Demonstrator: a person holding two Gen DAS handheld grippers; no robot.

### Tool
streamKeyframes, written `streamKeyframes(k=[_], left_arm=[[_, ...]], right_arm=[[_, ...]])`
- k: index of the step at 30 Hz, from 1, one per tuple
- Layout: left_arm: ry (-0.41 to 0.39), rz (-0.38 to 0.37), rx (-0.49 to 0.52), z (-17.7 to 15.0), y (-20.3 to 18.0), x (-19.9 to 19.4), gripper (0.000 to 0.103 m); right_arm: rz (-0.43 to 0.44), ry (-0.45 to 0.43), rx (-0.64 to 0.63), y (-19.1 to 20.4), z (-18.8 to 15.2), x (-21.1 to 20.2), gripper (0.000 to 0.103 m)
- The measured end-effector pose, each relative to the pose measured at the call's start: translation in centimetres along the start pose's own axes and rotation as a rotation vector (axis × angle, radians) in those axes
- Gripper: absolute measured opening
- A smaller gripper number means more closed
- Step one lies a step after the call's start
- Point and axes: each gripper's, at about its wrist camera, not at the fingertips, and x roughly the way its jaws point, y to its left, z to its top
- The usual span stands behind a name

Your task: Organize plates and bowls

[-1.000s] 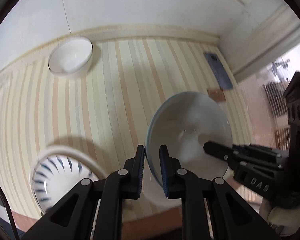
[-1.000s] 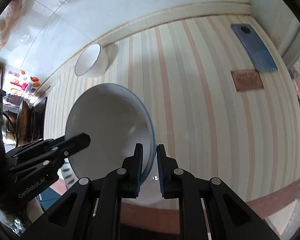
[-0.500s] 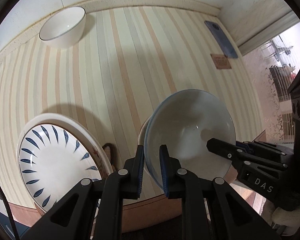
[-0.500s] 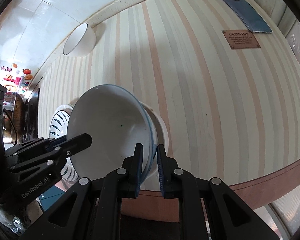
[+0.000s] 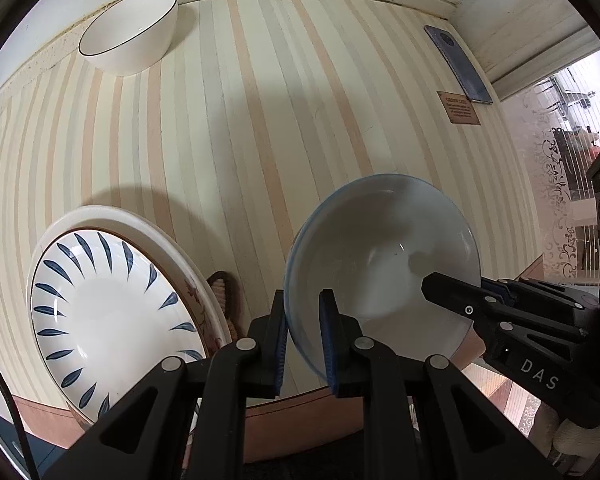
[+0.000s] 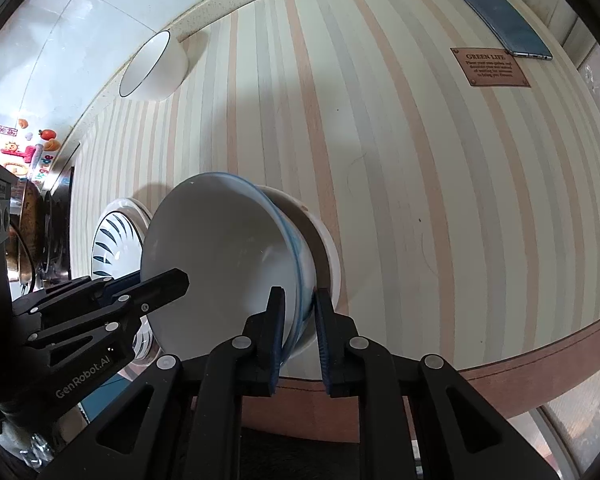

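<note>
We've got the pale blue-rimmed ceramic bowl (image 5: 384,264) gripped from both sides: left gripper (image 5: 303,338) clenched on its near rim, right gripper (image 6: 297,336) pinching the opposite rim. Bowl's tilted, mouth facing toward the left gripper's side, over another white dish (image 6: 324,248) near the table's front edge. Leaf-pattern white plate (image 5: 112,312) sits just left. Striped cream tablecloth (image 5: 260,120), white bowl (image 5: 130,32) by the back wall, phone (image 6: 496,16) and brown tag (image 6: 490,68) far right.

2 close wrist views share bowl (image 5: 380,264).
</note>
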Motion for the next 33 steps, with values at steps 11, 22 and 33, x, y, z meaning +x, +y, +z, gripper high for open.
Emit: streamKeyframes(k=[11,22,33], left_arm=[[0.000,0.014,0.005,-0.1,0.0,-0.2,0.013],[-0.011,0.010,0.015,-0.1,-0.1,-0.7,0.013],[-0.140,-0.023,-0.115,1.1,4.9,-7.1,0.018]], right_arm=[[-0.036,0.036,-0.005,0.2,0.1,-0.2,0.021],[-0.039,0.034,-0.006,-0.2,-0.3,0.0,0.019],[0.080,-0.015,0.108,-1.0,2.9,-5.1,0.035]])
